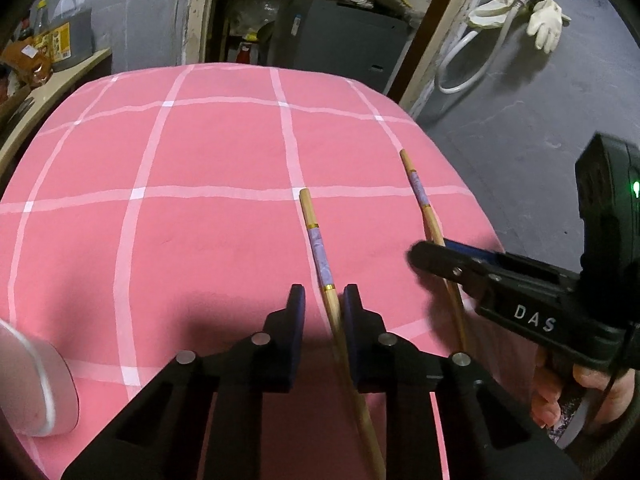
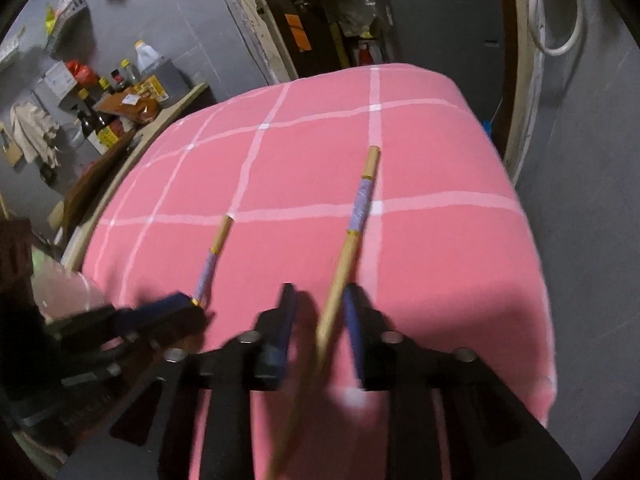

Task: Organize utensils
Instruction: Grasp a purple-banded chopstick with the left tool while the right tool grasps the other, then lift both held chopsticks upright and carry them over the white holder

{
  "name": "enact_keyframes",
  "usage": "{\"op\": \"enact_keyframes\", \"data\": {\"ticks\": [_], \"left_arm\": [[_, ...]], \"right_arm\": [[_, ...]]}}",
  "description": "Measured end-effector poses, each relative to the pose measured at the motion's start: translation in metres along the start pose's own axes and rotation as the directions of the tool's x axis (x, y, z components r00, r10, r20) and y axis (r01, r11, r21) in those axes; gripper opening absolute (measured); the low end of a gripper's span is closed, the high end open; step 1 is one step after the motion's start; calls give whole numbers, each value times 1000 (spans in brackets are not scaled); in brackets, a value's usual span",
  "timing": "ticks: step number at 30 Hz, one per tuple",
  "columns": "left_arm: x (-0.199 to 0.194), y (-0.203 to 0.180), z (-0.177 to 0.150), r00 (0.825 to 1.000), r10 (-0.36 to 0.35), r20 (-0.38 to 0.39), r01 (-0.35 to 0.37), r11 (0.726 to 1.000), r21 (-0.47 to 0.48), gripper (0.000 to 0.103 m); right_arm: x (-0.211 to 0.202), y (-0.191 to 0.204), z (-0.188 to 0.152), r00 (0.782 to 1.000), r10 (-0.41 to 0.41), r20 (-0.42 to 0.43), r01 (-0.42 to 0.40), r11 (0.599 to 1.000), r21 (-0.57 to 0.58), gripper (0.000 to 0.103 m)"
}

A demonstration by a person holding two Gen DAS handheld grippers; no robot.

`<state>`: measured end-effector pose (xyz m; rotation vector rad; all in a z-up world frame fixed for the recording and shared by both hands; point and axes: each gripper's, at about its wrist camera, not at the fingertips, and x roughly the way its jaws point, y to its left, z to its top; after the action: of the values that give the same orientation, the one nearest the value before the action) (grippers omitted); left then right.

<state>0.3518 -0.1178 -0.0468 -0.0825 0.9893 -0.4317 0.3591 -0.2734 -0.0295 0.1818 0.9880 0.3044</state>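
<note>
Two bamboo chopsticks with lilac patterned bands lie on a pink checked tablecloth (image 1: 200, 152). One chopstick (image 1: 318, 248) runs between the fingers of my left gripper (image 1: 324, 292), close against the right finger, with a gap on its left side. The other chopstick (image 1: 418, 188) passes the tip of my right gripper (image 1: 416, 256), which a hand (image 1: 580, 392) holds. In the right wrist view that chopstick (image 2: 362, 208) sits between the parted fingers of the right gripper (image 2: 320, 296), near the right one. The blurred left gripper (image 2: 188, 304) is at the first chopstick (image 2: 212, 260).
A pale round container (image 1: 36, 392) stands at the table's near left. A wooden shelf with bottles (image 2: 104, 120) runs along the left side. The cloth drops off at the right edge to grey floor (image 1: 520, 152). Gloves and a hose (image 1: 532, 16) hang beyond.
</note>
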Motion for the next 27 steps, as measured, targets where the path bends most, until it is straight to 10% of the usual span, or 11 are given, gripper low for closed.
{"op": "enact_keyframes", "data": {"ticks": [4, 6, 19, 23, 27], "left_arm": [[0, -2, 2, 1000, -1, -22, 0, 1000, -20, 7], [-3, -2, 1, 1000, 4, -29, -5, 999, -35, 6], [-48, 8, -44, 999, 29, -26, -31, 997, -74, 4], [-77, 8, -63, 998, 50, 36, -47, 996, -73, 4], [-111, 4, -80, 990, 28, 139, -19, 998, -65, 4]], "right_arm": [[6, 7, 7, 999, -45, -14, 45, 999, -15, 28], [6, 6, 8, 995, -96, -12, 96, 995, -12, 10], [-38, -5, -44, 995, 83, 63, -89, 991, 95, 5], [-66, 13, -66, 975, 132, 176, -146, 987, 66, 5], [-99, 42, -83, 908, 222, 354, -234, 972, -10, 5]]}}
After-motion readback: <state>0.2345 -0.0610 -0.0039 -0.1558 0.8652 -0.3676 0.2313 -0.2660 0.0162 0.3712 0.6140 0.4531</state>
